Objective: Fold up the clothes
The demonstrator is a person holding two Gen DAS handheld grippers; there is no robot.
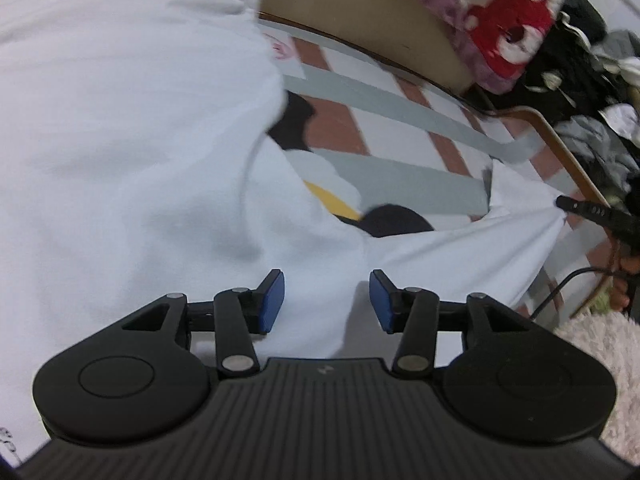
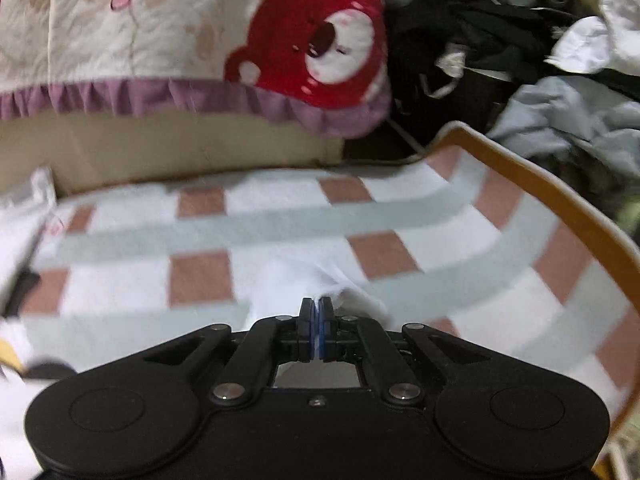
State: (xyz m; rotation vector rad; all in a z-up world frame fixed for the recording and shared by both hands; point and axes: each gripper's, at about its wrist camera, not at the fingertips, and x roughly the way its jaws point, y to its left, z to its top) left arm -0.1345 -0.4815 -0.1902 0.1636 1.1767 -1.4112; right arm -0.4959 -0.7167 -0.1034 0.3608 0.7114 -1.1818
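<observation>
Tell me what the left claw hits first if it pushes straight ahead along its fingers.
Most likely the white shirt: the left claw, open with nothing between its pads, points down at that cloth, which fills the view just ahead. Depth is hard to judge.

Your two wrist views, both angled down, close over the checked mat [image 2: 280, 220].
Both share the white shirt [image 1: 120, 140] and bear blanket [image 2: 320, 48].

Black ribbed left gripper [image 1: 327, 300] with blue-padded jaws and silver screws.

Checked mat [image 2: 400, 208] open; clothes heap [image 2: 520, 60] crowds far edge.
</observation>
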